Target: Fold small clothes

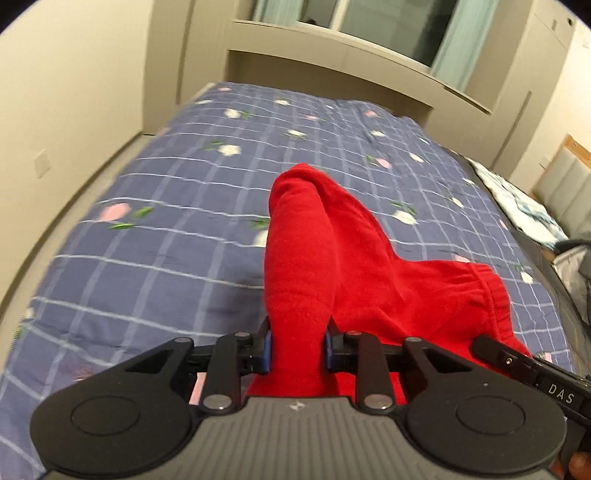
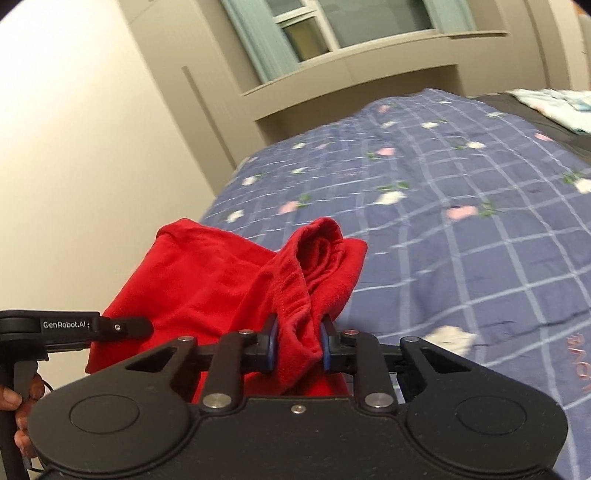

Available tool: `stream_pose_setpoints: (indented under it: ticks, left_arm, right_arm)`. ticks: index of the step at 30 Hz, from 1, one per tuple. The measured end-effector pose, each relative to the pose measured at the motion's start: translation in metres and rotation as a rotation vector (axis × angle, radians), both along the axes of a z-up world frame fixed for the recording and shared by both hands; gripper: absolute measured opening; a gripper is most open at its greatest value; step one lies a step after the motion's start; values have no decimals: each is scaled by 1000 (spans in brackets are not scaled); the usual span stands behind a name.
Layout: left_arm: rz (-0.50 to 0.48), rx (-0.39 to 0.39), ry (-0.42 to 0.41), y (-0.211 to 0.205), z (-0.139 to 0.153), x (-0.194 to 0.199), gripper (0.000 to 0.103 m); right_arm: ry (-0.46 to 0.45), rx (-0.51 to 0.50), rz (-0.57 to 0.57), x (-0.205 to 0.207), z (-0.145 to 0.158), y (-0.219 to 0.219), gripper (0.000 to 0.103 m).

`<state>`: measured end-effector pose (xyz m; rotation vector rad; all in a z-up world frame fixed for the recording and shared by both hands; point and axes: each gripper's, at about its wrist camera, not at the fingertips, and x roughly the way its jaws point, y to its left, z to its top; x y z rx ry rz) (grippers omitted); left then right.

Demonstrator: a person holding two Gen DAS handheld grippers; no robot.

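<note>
Red fleece pants point(image 1: 314, 258) hang bunched above the blue checked floral bedspread point(image 1: 166, 221), one leg clamped between the left gripper point(image 1: 297, 349)'s blue pads and the elastic waistband end pinched tight by the right gripper point(image 2: 297, 347), beneath a curtained window point(image 2: 332, 29).

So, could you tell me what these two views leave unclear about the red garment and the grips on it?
- Red garment: its near end is hidden under the left gripper body, left wrist view.
- Its lower edge is hidden behind the right gripper, right wrist view.
- Whether it touches the quilt: unclear; motion blur.
</note>
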<state>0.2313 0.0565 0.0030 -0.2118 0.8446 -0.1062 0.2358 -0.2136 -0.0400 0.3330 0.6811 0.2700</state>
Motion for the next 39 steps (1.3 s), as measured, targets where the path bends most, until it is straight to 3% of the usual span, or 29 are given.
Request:
stream_pose_setpoints:
  ticks: [5, 12, 20, 23, 27, 37, 39]
  left_arm:
    - [60, -17, 21, 37, -12, -19, 27]
    - [105, -74, 109, 73, -62, -24, 27]
    - [118, -105, 87, 77, -79, -31, 32]
    - [129, -87, 80, 77, -74, -34, 42]
    - [151, -68, 38, 82, -59, -46, 66]
    - [137, 0, -99, 68, -13, -86, 98]
    - [138, 9, -125, 65, -6, -94, 101]
  right_arm:
    - [12, -24, 53, -8, -5, 40, 24]
    - [88, -93, 58, -13, -44, 70, 24]
    - [86, -137, 42, -19, -57, 72, 32]
    - [77, -151, 34, -21, -57, 70, 37]
    - [44, -161, 9, -30, -50, 68, 54]
    - [-164, -162, 12, -71, -2, 71, 94]
    - [-199, -158, 8, -79, 6, 71, 100]
